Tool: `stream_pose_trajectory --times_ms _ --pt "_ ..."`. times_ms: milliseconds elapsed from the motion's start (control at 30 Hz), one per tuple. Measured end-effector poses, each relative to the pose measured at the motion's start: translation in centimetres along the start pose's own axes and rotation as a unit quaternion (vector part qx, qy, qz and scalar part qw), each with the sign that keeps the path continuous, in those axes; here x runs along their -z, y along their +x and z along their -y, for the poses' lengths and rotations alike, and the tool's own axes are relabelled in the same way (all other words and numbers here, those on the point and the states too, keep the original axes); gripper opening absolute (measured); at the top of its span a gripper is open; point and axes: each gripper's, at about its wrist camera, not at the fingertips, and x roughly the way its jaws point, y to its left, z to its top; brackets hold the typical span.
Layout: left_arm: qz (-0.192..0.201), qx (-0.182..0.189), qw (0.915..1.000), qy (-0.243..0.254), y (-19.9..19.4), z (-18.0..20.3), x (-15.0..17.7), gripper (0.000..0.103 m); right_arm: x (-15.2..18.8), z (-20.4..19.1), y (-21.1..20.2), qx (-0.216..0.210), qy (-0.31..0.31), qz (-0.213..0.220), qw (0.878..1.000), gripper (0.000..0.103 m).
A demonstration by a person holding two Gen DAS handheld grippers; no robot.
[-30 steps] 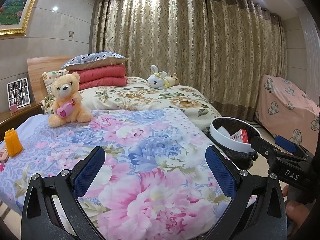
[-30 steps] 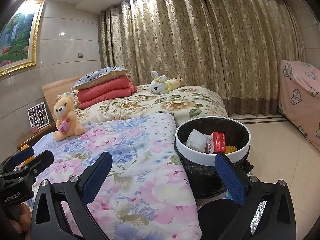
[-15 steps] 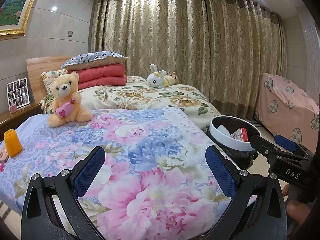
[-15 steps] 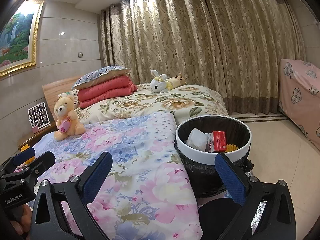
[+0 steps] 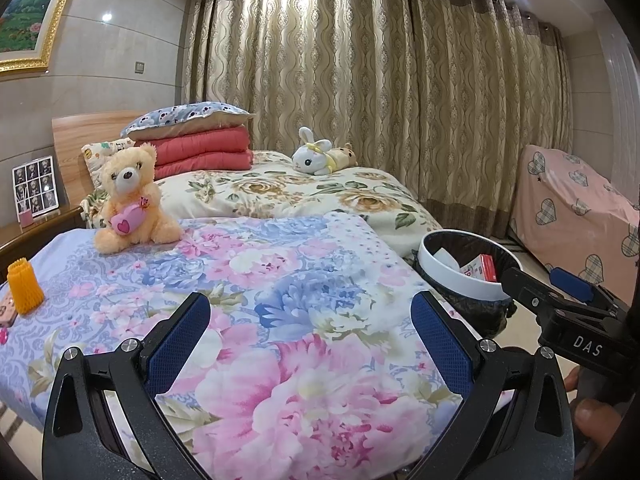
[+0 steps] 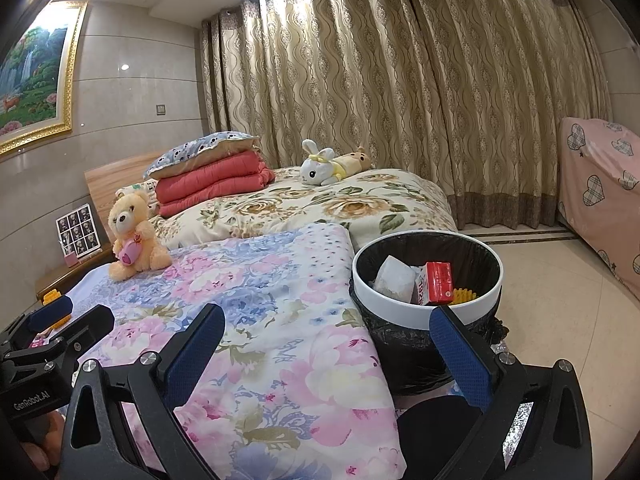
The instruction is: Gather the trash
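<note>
On the body of my right gripper (image 6: 326, 350), seen from the left wrist camera, white letters read "DAS"; on my left gripper (image 5: 310, 336), seen from the right wrist camera, the casing reads "GenRobot.AI". Both grippers hang with their blue-padded jaws spread wide and nothing between them, the left over the pink and blue floral quilt (image 5: 280, 320), the right straddling the quilt's edge and the trash bin (image 6: 426, 316). The bin stands on the tiled floor just beside the bed's foot — white rim, black liner — and holds a red carton (image 6: 439, 282) with print too small for me to read, a crumpled pale wrapper (image 6: 394, 280) and a bit of yellow foam netting (image 6: 464, 294). On the quilt's far left lies an orange foam net sleeve (image 5: 24, 288), upright, with a small flat pinkish item (image 5: 7, 314) just beside it at the frame edge; I cannot tell what that is. A tan teddy bear (image 5: 130, 196) holding a pink heart sits further up the quilt, well apart from both grippers. Behind it are folded red blankets (image 5: 200, 152) under a spotted pillow, a white plush rabbit (image 5: 314, 156) on the cream floral cover, and a photo frame (image 5: 36, 186) on the bedside table — nothing lies between my left gripper and the orange sleeve but open quilt.
</note>
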Motion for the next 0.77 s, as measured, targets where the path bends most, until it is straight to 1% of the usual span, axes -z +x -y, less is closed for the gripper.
stream_pose_trajectory --times_ms 500,667,767 --pt "0.002 0.0 1.0 0.003 0.04 0.02 0.22 0.103 -0.09 -0.2 -0.19 -0.007 0.005 -0.001 1.0 0.103" --pt "0.012 -0.001 0.9998 0.016 -0.14 0.22 0.48 0.103 -0.13 -0.22 -0.22 -0.009 0.011 -0.003 1.0 0.103" --pt "0.009 0.003 0.9998 0.016 0.01 0.06 0.57 0.103 -0.16 -0.13 -0.11 -0.011 0.016 -0.006 1.0 0.103"
